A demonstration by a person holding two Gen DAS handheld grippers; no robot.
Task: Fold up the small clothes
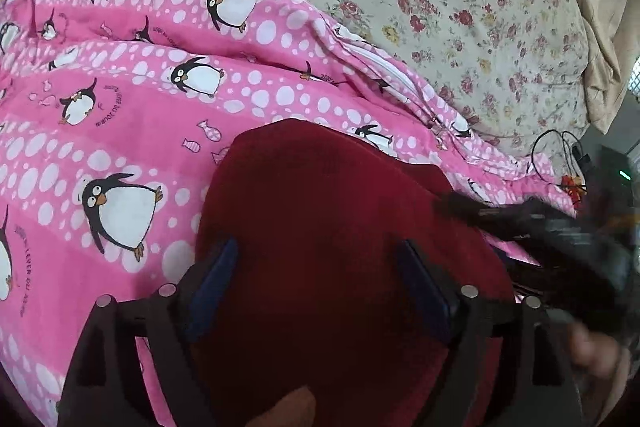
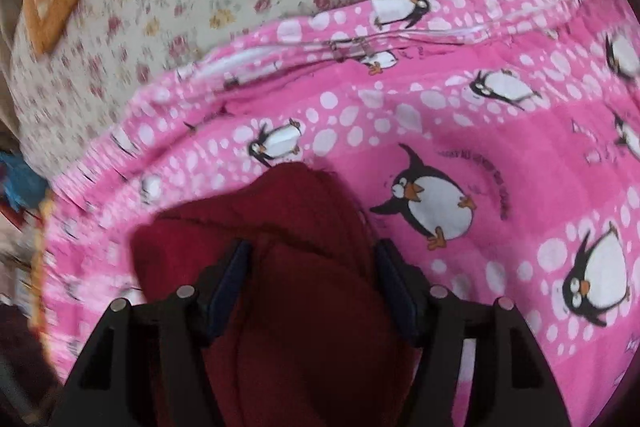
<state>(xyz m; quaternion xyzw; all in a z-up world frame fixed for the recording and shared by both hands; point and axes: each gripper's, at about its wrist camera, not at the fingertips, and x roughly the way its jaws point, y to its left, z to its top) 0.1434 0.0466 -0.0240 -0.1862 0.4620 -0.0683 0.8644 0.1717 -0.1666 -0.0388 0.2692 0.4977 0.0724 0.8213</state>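
red garment (image 1: 320,195) | between left tool (image 1: 320,259) fingers | on pink blanket (image 1: 120,107)

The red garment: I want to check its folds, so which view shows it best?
Right wrist: the red garment shows layered fold edges. Left wrist shows the garment as one dark, featureless mass.
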